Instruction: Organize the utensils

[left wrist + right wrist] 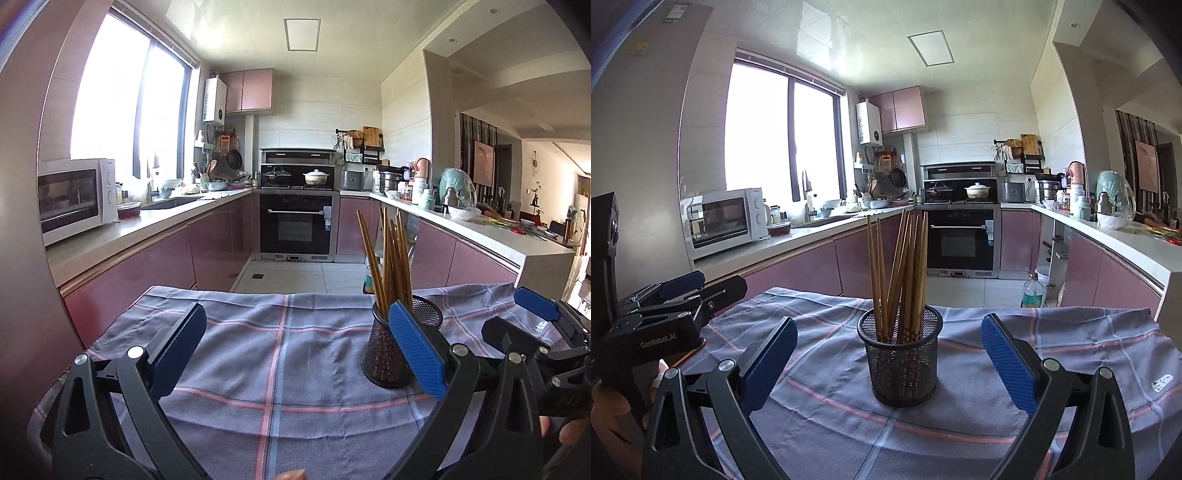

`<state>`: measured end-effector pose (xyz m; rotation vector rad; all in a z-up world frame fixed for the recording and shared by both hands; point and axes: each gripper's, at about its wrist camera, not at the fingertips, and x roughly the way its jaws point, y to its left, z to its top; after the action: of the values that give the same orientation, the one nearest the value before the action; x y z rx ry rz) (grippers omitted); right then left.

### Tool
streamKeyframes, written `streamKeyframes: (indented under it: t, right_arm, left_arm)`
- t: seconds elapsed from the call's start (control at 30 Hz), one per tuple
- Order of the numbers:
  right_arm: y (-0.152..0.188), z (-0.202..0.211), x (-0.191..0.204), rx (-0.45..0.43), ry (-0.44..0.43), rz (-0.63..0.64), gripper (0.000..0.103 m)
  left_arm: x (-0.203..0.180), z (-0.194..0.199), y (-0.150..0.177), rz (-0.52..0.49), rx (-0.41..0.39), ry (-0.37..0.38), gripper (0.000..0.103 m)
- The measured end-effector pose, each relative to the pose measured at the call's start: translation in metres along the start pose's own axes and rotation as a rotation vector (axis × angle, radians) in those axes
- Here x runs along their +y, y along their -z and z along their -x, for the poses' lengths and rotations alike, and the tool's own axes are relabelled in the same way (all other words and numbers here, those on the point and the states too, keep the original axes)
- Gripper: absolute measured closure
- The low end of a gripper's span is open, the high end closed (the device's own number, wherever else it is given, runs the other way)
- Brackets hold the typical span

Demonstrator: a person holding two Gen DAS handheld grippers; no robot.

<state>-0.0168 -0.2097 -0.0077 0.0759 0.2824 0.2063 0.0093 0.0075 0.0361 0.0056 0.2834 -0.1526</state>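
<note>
I have both grippers spread wide and holding nothing. The black wire-mesh cylindrical cup (900, 356) stands upright on the grey-blue checked cloth with pink stripes (831, 417) that covers the counter, and it serves as my landmark. A bundle of brown wooden chopsticks (899, 273) stands in the cup, fanned out and leaning against its rim. My right gripper (888, 356) faces the cup head-on; the cup sits between the two blue-padded fingers (1010, 365), clear of both. My left gripper (299, 349) is to the left of the cup; in the left wrist view its right finger overlaps the cup, and I cannot tell whether they touch. Far behind the cup, across the tiled floor, are a black built-in oven (962, 240) and a white microwave (726, 221) on the left kitchen worktop.
</note>
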Motion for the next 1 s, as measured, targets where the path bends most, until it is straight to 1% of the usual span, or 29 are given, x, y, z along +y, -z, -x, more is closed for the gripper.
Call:
streamKeyframes:
  t: [0.37, 1.0]
  right_arm:
    - [-0.0002, 0.0049, 0.0029, -0.019, -0.005, 0.006, 0.007]
    - [0.0000, 0.0065, 0.0044, -0.024, -0.016, 0.006, 0.007]
  left_arm:
    - [-0.0036, 0.0090, -0.0019, -0.005, -0.025, -0.012, 0.006]
    - [-0.0082, 0.0087, 0.0001, 0.002, -0.014, 0.004, 0.006]
